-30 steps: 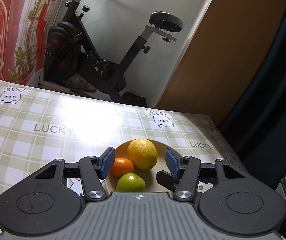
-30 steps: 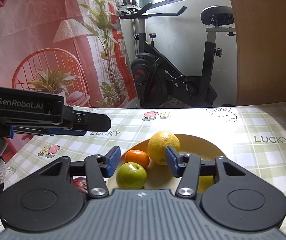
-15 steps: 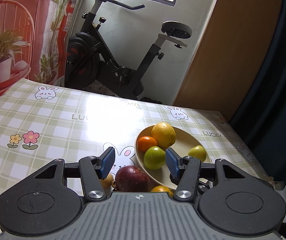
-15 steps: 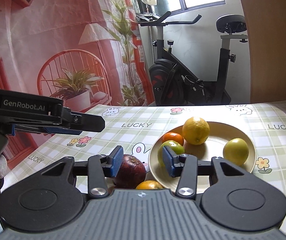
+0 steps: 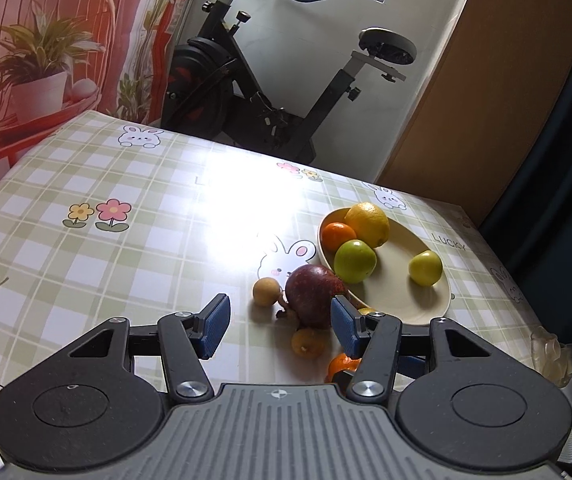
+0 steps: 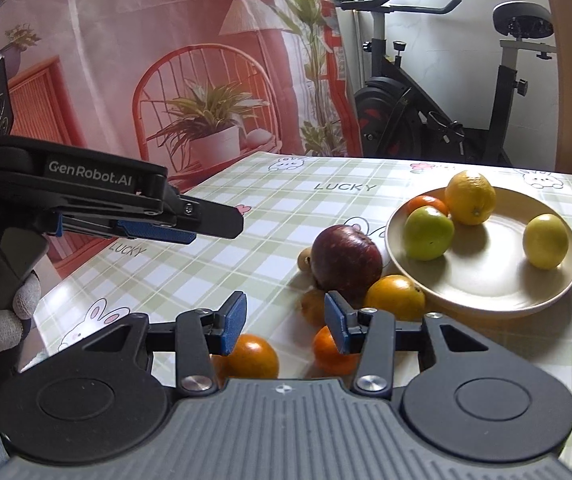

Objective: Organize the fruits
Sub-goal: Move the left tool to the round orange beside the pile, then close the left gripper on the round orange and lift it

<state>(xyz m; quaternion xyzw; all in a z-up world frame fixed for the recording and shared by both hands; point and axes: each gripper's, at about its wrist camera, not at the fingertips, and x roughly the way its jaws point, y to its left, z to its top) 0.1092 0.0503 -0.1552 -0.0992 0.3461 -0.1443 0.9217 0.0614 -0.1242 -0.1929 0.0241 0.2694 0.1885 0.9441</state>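
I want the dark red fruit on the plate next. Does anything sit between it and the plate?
No. The dark red fruit lies right beside the plate rim, nothing between. An orange sits alongside, off that path.

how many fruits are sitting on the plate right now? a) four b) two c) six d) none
a, the plate holds four: a lemon, a small orange, a green apple and a yellow-green fruit; the dark red fruit and the other loose ones lie on the tablecloth beside it.
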